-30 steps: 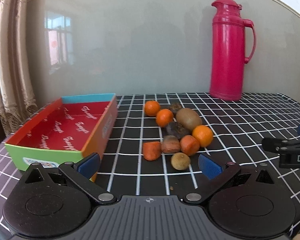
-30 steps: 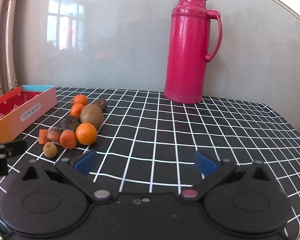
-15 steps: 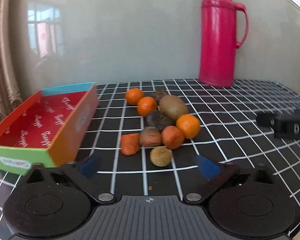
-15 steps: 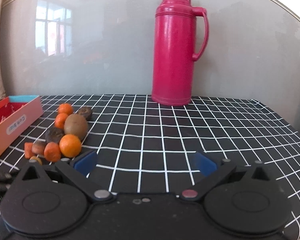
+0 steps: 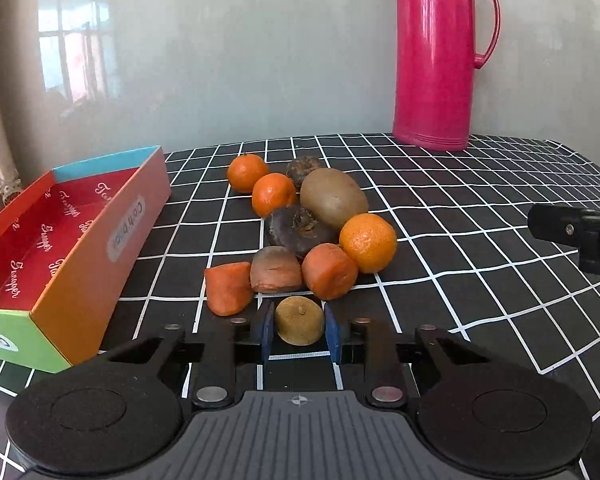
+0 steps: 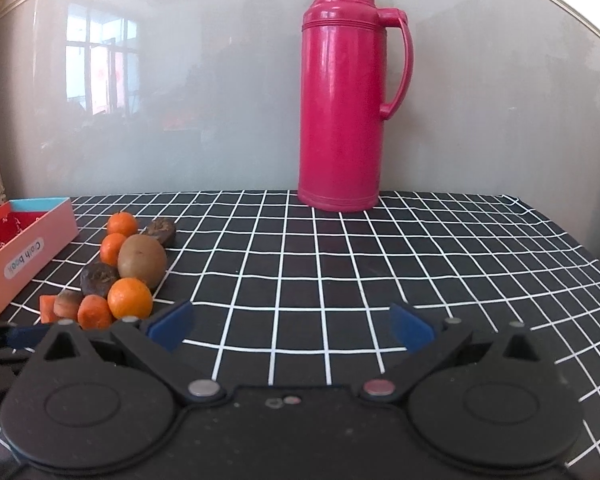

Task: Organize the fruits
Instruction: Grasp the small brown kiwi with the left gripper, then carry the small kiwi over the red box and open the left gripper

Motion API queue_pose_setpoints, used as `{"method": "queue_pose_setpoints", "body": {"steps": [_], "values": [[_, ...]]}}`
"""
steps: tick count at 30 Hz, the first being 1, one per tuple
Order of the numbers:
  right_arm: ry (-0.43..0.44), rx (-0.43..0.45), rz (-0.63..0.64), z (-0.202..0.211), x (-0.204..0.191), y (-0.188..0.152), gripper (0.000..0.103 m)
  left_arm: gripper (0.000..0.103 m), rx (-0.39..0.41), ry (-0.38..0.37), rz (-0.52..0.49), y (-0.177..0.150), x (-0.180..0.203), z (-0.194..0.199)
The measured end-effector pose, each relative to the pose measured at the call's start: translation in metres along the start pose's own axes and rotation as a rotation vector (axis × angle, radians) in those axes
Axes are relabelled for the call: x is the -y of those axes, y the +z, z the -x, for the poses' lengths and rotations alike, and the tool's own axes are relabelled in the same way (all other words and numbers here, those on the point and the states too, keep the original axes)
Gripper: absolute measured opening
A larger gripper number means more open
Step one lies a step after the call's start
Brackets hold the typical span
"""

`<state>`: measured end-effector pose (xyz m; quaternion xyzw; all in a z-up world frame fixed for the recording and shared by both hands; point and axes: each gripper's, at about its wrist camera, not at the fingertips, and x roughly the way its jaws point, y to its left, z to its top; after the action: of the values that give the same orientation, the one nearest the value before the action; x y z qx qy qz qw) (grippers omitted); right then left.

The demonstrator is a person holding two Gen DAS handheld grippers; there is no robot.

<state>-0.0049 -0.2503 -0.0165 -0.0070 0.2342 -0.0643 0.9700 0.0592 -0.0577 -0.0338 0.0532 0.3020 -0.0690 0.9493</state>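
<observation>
A pile of produce lies on the checked tablecloth: several small oranges (image 5: 367, 242), a brown kiwi (image 5: 333, 197), dark wrinkled fruits (image 5: 300, 229), carrot chunks (image 5: 228, 287) and a small round tan fruit (image 5: 299, 320). My left gripper (image 5: 298, 332) is shut on the small tan fruit at the pile's near edge, on the table. The pile also shows in the right wrist view (image 6: 140, 258). My right gripper (image 6: 291, 326) is open and empty, to the right of the pile.
An open red-lined cardboard box (image 5: 66, 240) stands left of the pile, also in the right wrist view (image 6: 24, 252). A tall pink thermos (image 6: 346, 92) stands at the back by the wall. The right gripper's body (image 5: 580, 236) shows at the right edge.
My left gripper moved forward to the pile and closed its fingers on the small tan fruit. My right gripper shifted slightly and stayed open.
</observation>
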Motion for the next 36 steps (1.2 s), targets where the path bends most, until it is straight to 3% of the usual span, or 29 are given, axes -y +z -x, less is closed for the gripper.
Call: {"method": "queue_pose_setpoints", "body": {"steps": [3, 7, 12, 19, 27, 29, 30, 31, 32, 36], "values": [[0.0, 0.0, 0.006, 0.0, -0.002, 0.0, 0.103, 0.027, 0.038, -0.019, 0.017, -0.001, -0.006, 0.01], [0.007, -0.002, 0.025, 0.0, -0.01, -0.002, 0.103, 0.027, 0.142, 0.052, -0.004, -0.001, -0.019, 0.033], [0.025, -0.006, 0.053, -0.002, -0.026, -0.003, 0.103, 0.027, 0.243, 0.155, 0.083, -0.001, -0.063, 0.057], [0.053, -0.01, 0.124, -0.004, -0.061, -0.006, 0.103, 0.027, 0.226, 0.237, 0.177, -0.004, -0.118, 0.057], [0.072, -0.015, 0.148, -0.007, -0.079, -0.007, 0.103, 0.027, 0.163, 0.257, 0.197, -0.009, -0.137, 0.045], [0.074, -0.016, 0.154, -0.008, -0.08, -0.007, 0.103, 0.038, 0.178, 0.253, 0.203, -0.008, -0.138, 0.048], [0.074, -0.017, 0.156, -0.008, -0.08, -0.008, 0.103, 0.071, 0.193, 0.248, 0.205, -0.009, -0.138, 0.05], [0.074, -0.016, 0.157, -0.007, -0.081, -0.008, 0.103, 0.094, 0.209, 0.263, 0.203, -0.01, -0.137, 0.052], [0.075, -0.015, 0.157, -0.007, -0.08, -0.008, 0.103, 0.099, 0.23, 0.276, 0.195, -0.01, -0.136, 0.055], [0.079, -0.01, 0.158, -0.005, -0.079, -0.008, 0.103, 0.1, 0.267, 0.283, 0.18, -0.011, -0.132, 0.062]]}}
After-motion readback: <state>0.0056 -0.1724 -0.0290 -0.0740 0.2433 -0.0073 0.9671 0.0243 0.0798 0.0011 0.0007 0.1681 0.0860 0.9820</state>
